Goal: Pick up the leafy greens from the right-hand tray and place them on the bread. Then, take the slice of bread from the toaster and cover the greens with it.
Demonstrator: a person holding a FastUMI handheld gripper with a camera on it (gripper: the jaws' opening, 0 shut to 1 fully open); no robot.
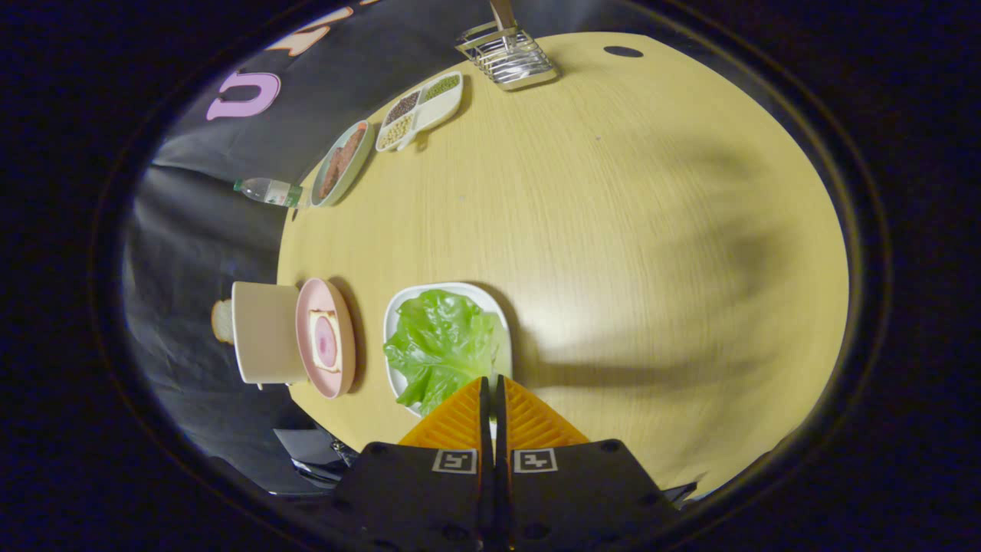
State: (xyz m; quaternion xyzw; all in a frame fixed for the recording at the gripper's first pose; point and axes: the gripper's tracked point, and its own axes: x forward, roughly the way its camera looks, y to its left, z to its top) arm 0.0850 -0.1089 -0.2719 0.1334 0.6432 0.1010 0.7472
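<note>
Fingers of the gripper [490,383] are pressed close together with nothing between them, their tips right at the near edge of the leafy greens [441,345]. Those greens lie in the white tray [398,303] on the table [651,230]. Beside it, a pink plate [326,337] holds the bread [324,341]. One slice [222,320] sticks out of the toaster [264,331]. I think nothing is done yet: both steps are left.
</note>
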